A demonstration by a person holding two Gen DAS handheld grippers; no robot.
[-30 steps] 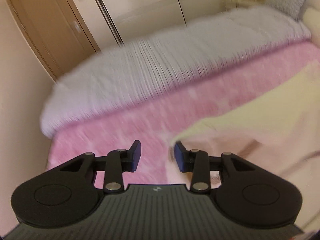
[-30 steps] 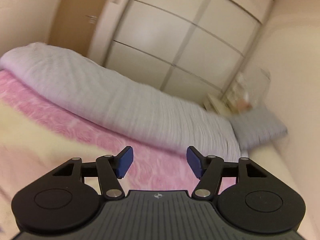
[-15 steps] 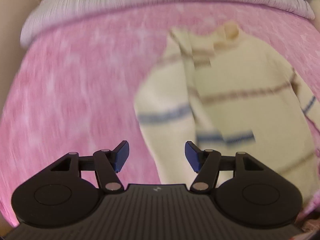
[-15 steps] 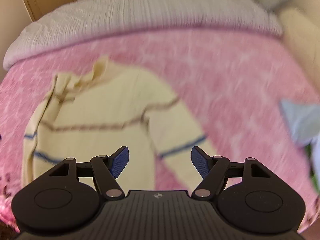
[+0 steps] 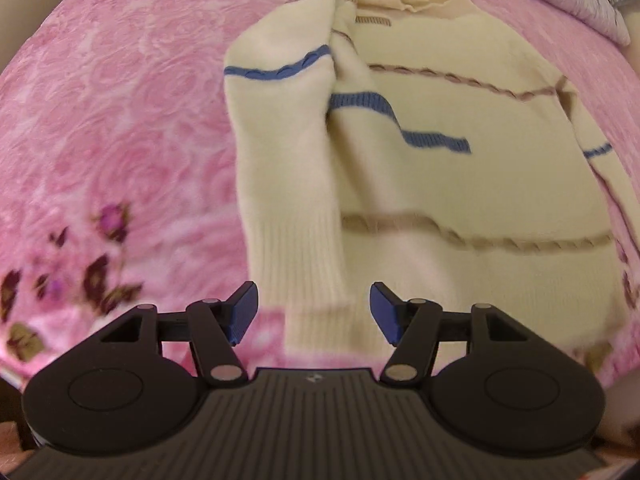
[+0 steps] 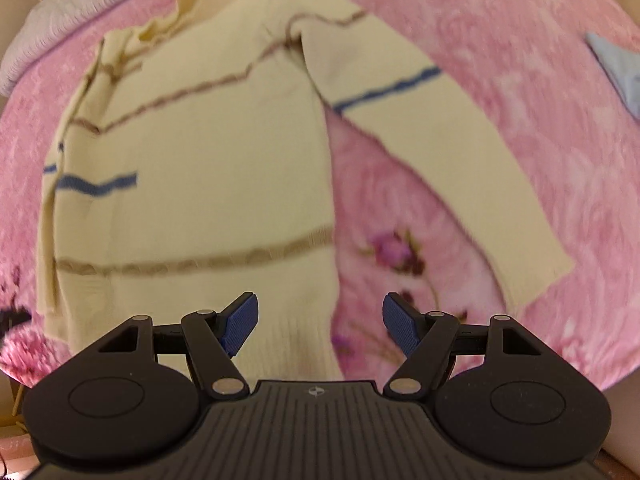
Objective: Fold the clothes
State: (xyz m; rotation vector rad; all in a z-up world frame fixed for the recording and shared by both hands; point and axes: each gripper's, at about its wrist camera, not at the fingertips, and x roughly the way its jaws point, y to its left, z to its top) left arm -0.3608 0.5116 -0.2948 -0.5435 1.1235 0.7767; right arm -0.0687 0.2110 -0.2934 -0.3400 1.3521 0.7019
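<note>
Left gripper (image 5: pixel 314 312) – jaws apart, empty – above the cream striped knit sweater's (image 5: pixel 440 184) ribbed sleeve cuff (image 5: pixel 308 276). Right gripper (image 6: pixel 319 326) likewise gapes above the hem.

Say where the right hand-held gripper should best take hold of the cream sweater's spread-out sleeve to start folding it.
Probably at the ribbed cuff of the sleeve. It lies flat on the pink blanket, angled away from the sweater body, its end free. The open right hand-held gripper could come down from above, pinch the cuff edge, and carry it across the body.
</note>
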